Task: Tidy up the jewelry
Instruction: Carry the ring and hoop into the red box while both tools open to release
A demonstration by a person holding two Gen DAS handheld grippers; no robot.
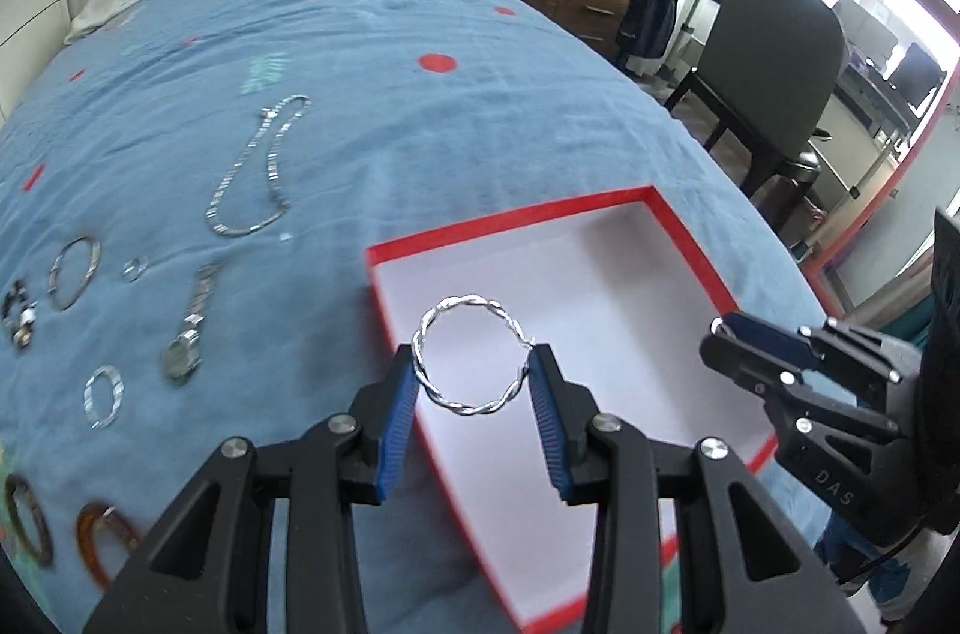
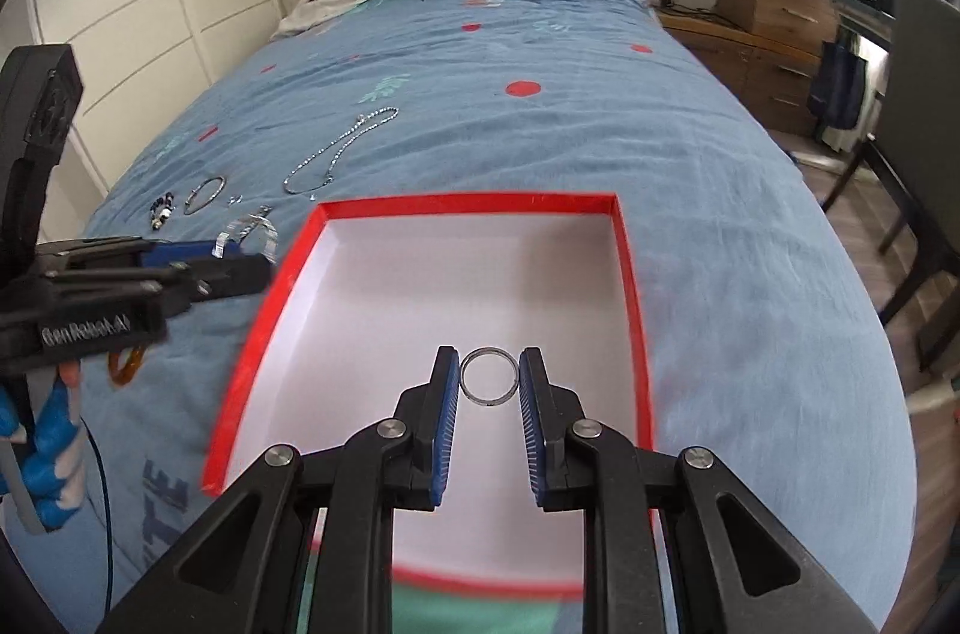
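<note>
Red box (image 2: 630,274) on blue bedspread (image 2: 540,142).

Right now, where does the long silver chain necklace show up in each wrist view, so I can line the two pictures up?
Left wrist view: the chain necklace lies on the blue bedspread, left of centre, up and left of the red-rimmed box.
Right wrist view: the same necklace lies left of centre, just beyond the box's far left corner.
Shared landmark: the red-rimmed box, white inside.
</note>
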